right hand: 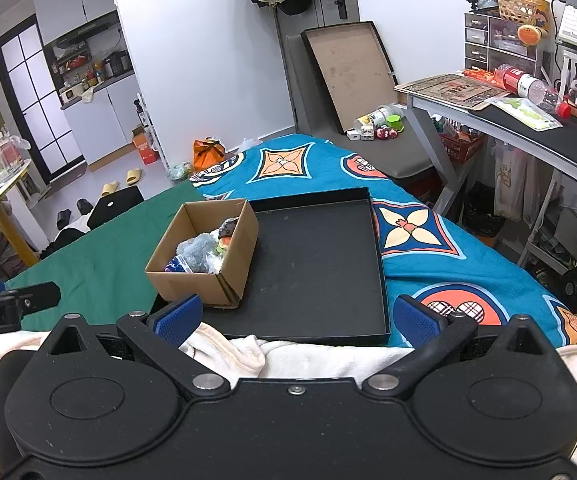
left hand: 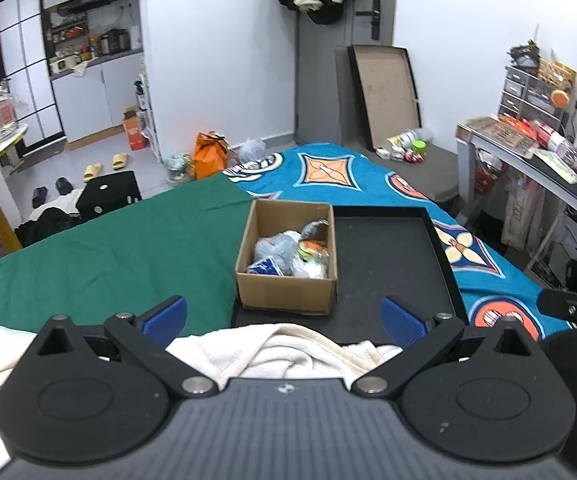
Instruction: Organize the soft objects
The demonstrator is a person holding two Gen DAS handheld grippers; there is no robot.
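Observation:
A cardboard box (left hand: 286, 288) (right hand: 192, 280) stands on the left part of a shallow black tray (left hand: 388, 256) (right hand: 320, 264) on the bed. Inside it lie soft items (left hand: 288, 254) (right hand: 202, 254): a grey plush, plastic-wrapped pieces, something orange and green. A cream-white fleece cloth (left hand: 288, 352) (right hand: 288, 356) is bunched below both grippers, at the tray's near edge. My left gripper (left hand: 284, 318) is open above the cloth, blue pads wide apart. My right gripper (right hand: 296, 320) is open too, over the same cloth. Each gripper shows at the edge of the other's view.
The bed carries a green sheet (left hand: 120, 248) on the left and a blue patterned cover (right hand: 416, 232) on the right. A cluttered desk (right hand: 528, 120) stands to the right. A flat board (right hand: 348, 68) leans on the far wall. Bags and slippers lie on the floor.

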